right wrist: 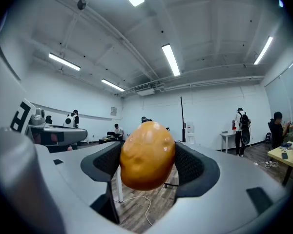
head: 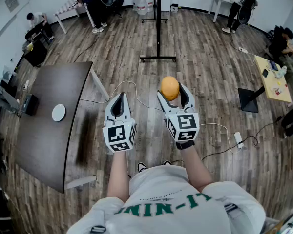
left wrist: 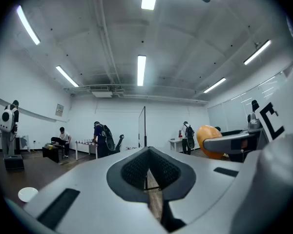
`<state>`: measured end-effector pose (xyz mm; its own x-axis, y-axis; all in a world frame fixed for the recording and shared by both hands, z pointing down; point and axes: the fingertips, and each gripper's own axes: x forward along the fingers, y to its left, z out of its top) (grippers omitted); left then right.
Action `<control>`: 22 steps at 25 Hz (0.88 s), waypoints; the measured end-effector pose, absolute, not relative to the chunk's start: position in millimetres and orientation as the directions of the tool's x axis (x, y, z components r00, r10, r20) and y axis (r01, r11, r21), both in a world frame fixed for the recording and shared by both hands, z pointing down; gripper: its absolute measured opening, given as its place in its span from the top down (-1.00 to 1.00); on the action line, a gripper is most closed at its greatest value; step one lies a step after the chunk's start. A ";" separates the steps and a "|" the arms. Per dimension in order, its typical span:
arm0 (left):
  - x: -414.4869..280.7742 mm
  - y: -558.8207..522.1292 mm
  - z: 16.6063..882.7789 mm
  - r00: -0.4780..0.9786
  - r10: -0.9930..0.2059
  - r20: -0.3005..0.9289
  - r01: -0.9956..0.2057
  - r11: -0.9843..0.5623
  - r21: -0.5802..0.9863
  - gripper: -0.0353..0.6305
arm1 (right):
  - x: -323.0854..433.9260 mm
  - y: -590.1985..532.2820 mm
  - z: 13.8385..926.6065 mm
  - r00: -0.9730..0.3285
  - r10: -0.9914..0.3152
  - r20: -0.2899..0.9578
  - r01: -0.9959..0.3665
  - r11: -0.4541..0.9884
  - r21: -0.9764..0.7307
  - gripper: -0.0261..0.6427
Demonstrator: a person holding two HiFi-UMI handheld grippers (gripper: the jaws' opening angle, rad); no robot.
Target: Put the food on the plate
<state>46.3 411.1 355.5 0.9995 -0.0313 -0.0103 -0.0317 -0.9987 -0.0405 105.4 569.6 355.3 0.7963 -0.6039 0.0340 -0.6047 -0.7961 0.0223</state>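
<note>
An orange-brown potato-like food piece (head: pixel 169 87) sits between the jaws of my right gripper (head: pixel 171 93), which is shut on it; in the right gripper view the food (right wrist: pixel 147 155) fills the gap between both pads. My left gripper (head: pixel 119 105) is held beside it, level, jaws shut with nothing between them (left wrist: pixel 149 172). Off to the left, a small white plate (head: pixel 58 112) lies on the dark brown table (head: pixel 44 140). The left gripper view catches the plate (left wrist: pixel 27 194) low at its left and the food (left wrist: pixel 208 141) at its right.
A black stand on a floor base (head: pixel 157 33) rises ahead on the wooden floor. Cables run across the floor near my grippers. People stand or sit along the far walls and at a yellow table (head: pixel 273 79) on the right.
</note>
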 end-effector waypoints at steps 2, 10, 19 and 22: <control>46.3 402.9 359.6 0.999 -0.034 -0.005 -0.034 -0.999 -0.042 0.86 | 107.5 564.5 357.2 0.802 -0.596 0.035 -0.597 -0.802 0.023 -0.14; 33.9 350.4 369.9 0.998 -0.061 0.008 -0.061 -0.998 -0.027 0.86 | 104.0 518.0 366.8 0.795 -0.605 0.048 -0.606 -0.795 0.009 -0.14; 3.8 283.2 375.7 0.996 -0.091 0.005 -0.091 -0.996 -0.016 0.86 | 78.2 434.7 375.3 0.744 -0.668 0.036 -0.667 -0.744 -0.023 -0.14; -5.0 262.1 383.2 0.993 -0.114 0.014 -0.114 -0.993 -0.002 0.86 | 68.7 409.5 383.0 0.712 -0.701 0.025 -0.700 -0.713 -0.046 -0.14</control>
